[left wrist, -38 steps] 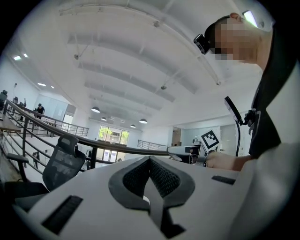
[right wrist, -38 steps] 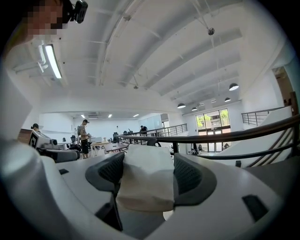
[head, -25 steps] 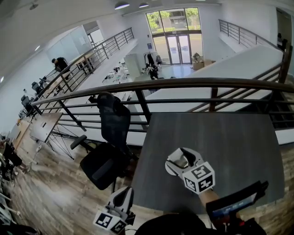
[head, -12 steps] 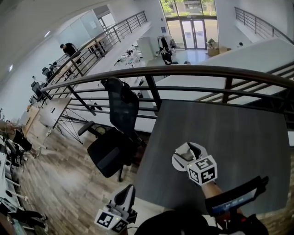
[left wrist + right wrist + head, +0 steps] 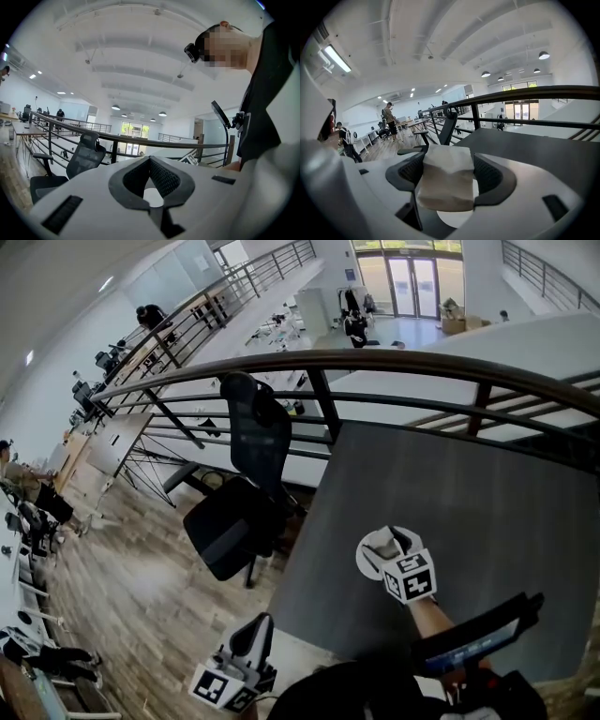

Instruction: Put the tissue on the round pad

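Tissue [image 5: 445, 180] — folded, plain white — gripped by right tool [image 5: 449, 158] above dark table [image 5: 469, 512].

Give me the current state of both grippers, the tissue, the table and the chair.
right gripper: jaws closed on the tissue, over the table.
tissue: folded, held in the right gripper's jaws.
left gripper: jaws together, empty.
table: dark top, beneath the right gripper.
office chair: upright, unoccupied, beside the table.
round pad: not in any view.
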A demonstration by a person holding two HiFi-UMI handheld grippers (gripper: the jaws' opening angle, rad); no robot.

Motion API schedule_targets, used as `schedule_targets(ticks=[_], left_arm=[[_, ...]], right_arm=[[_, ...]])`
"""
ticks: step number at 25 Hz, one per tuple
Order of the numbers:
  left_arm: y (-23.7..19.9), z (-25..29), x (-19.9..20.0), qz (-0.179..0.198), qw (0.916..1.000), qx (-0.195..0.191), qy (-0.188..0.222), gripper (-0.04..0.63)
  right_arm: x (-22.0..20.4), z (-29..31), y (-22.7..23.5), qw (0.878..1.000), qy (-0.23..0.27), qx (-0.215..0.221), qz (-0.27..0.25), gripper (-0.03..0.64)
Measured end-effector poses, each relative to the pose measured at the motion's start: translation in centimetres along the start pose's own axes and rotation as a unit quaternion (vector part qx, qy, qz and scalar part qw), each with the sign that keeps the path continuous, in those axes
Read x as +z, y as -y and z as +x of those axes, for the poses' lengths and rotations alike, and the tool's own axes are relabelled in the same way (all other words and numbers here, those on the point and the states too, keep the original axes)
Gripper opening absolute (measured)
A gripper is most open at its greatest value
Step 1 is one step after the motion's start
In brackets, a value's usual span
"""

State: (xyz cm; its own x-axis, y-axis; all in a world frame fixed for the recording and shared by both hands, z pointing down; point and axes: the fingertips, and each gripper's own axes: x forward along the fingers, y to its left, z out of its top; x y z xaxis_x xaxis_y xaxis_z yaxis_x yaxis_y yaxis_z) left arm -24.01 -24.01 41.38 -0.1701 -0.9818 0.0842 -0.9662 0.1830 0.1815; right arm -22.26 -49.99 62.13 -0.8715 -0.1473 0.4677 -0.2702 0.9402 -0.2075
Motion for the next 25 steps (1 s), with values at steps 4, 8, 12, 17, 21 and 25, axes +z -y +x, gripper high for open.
schedule_targets(ticks=[4,8,12,17,21,25], left_arm=[[-0.6,-0.5,-1.5,0.005,0.9992,0.023,-0.031,0.003],[-0.2,0.7,-0.4,-0.011,0.9997,0.018,-0.014,0.003],[-0.8,0.4,-0.9,-0.009,0.9992,0.03,-0.025,0.003],[-0.8,0.2,-1.1,-0.013,0.9985,0.041,-0.032,0.003],[-0.2,-0.5,-0.7,-0.012,0.9982,0.05,-0.031,0.003],[-0.5,-0.8,-0.9,-0.006,0.9977,0.057,-0.036,0.003]], right_arm=[[-2.8,2.1,1.0,1.0,-0.026,-0.001,-0.007,0.334],[-6.1,4.0,1.6,0.997,-0.073,0.001,-0.007,0.334],[-8.3,5.7,2.2,0.995,-0.095,-0.003,-0.005,0.334],[-10.6,6.7,2.7,0.992,-0.122,-0.009,-0.009,0.334],[-11.8,6.6,2.7,0.99,-0.136,-0.008,-0.015,0.334],[-12.8,7.2,2.9,0.988,-0.151,-0.009,-0.026,0.334]])
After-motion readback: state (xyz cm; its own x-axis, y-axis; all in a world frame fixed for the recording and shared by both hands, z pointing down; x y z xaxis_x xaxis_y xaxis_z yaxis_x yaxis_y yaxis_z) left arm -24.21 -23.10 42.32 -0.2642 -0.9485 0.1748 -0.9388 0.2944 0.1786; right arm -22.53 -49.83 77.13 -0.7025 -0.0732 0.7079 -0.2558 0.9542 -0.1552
